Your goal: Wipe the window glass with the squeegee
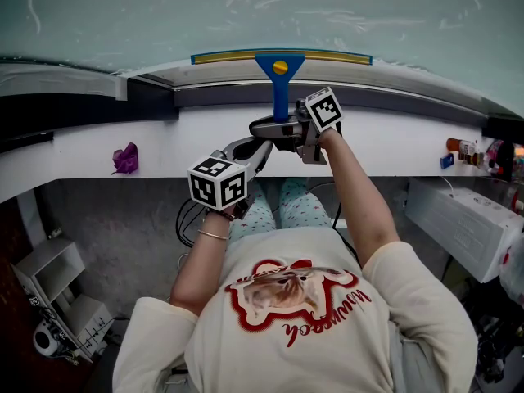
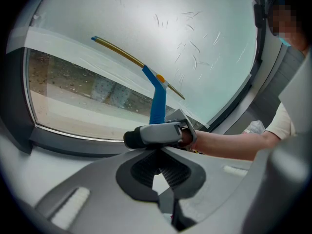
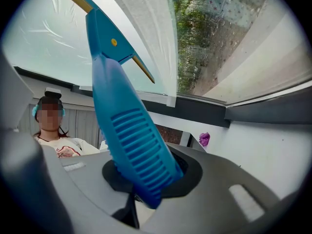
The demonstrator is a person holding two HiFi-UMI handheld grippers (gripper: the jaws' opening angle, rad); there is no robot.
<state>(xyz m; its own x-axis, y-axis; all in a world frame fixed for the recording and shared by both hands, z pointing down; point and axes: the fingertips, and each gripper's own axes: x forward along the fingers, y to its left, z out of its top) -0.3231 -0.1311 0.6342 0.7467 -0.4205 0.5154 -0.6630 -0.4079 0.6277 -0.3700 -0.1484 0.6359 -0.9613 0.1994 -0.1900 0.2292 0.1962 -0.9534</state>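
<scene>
The right gripper (image 3: pixel 140 191) has its jaws clenched on the ribbed handle of the blue plastic squeegee with a yellow rubber blade (image 3: pixel 127 145), gripping it near the butt end at the lower centre of the right gripper view. From there the handle runs up and to the left towards the blade. In the head view the handle stands straight up at the centre of the frame. The blade stretches left to right across the upper middle, along the bottom edge of the pale window glass (image 1: pixel 246 6), just above the dark window frame (image 1: pixel 393 97).

The left gripper (image 2: pixel 159 168) has its jaws drawn together with nothing between them. Its black ribbed pads (image 2: pixel 146 167) meet at the lower centre of its own view. In the head view it sits just below and left of the right gripper, close beside it and apart from the squeegee.

Below the frame runs a white ledge (image 1: pixel 90 150). A small crumpled purple object (image 1: pixel 125 160) lies on it at centre left, well apart from both grippers. The person's cream sweatshirt (image 1: pixel 327 334) fills the bottom of the frame.
</scene>
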